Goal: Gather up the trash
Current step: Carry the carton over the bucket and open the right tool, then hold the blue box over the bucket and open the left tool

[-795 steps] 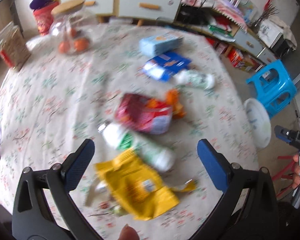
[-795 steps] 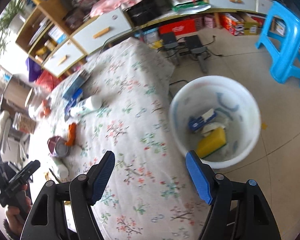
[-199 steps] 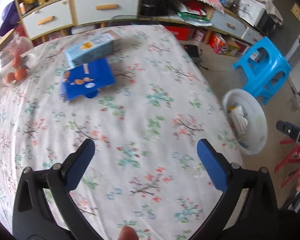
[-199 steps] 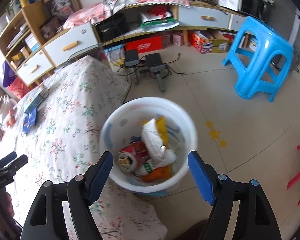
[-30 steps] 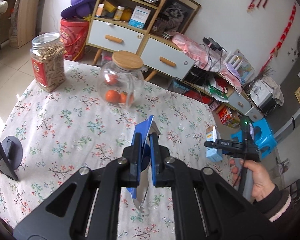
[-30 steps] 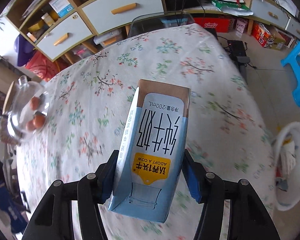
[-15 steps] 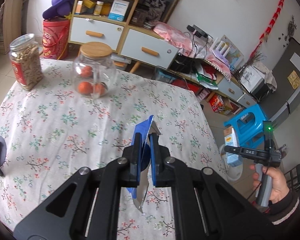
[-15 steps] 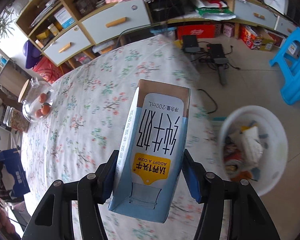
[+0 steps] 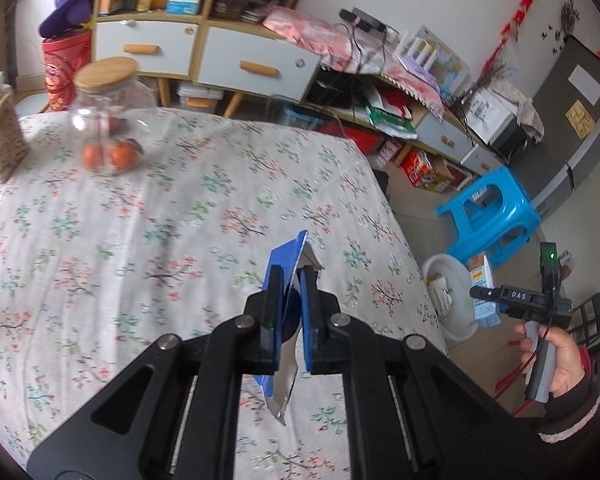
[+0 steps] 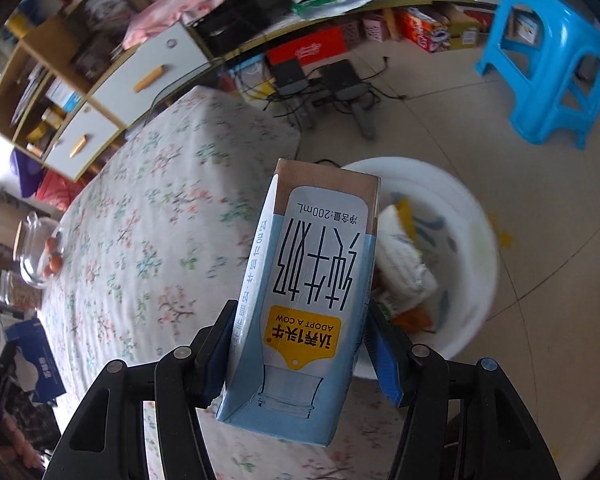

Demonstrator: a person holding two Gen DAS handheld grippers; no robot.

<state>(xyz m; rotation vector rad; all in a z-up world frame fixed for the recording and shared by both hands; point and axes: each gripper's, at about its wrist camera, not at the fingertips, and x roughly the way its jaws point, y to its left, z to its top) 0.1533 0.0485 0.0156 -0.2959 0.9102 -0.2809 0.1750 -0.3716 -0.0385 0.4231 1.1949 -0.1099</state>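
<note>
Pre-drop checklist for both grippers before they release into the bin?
1. Right gripper grip on milk carton: ok, pads press both sides.
2. Left gripper grip on blue wrapper: ok, jaws shut on it.
3. Carton over white bin: not ok, it overlaps only the bin's near rim, part still over the table.
4. Wrapper over bin: not ok, it hangs above the tablecloth, bin off to the right on the floor.
5. Room in bin: ok, trash inside sits below the rim.
6. Table cleared of other trash: cannot tell, near edge hidden by the grippers.
</note>
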